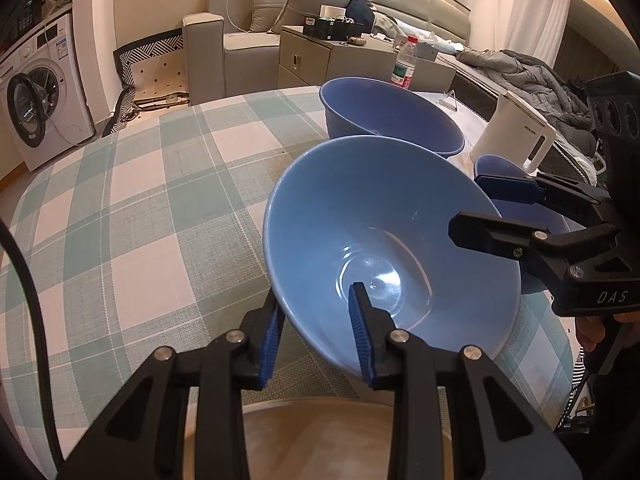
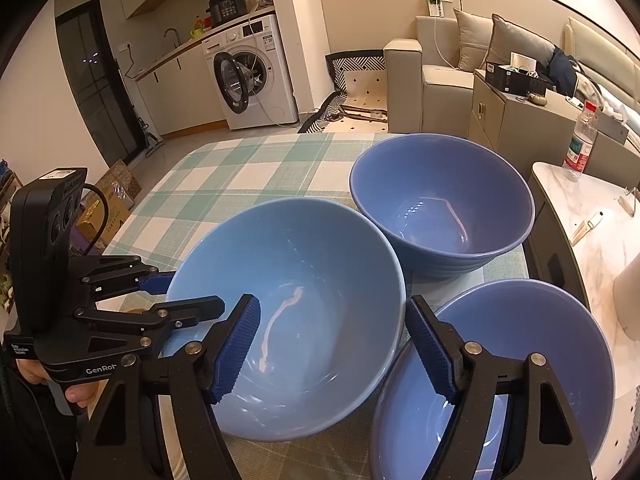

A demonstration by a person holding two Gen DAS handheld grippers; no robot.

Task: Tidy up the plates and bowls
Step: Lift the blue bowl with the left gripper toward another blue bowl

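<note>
On the checked tablecloth (image 2: 240, 168), three blue bowls stand grouped. The left gripper (image 1: 316, 332) straddles the near rim of the light blue bowl (image 1: 384, 240), one finger outside the wall and one inside; the pads appear close to the wall, but firm contact cannot be confirmed. This bowl sits tilted. The right gripper (image 2: 332, 348) is wide open and holds nothing; its fingers flank the light blue bowl's right rim. Beyond the light blue bowl stands the darker blue bowl (image 2: 442, 204). To its right stands the third bowl (image 2: 520, 360), beside a white kettle (image 1: 516, 128).
</note>
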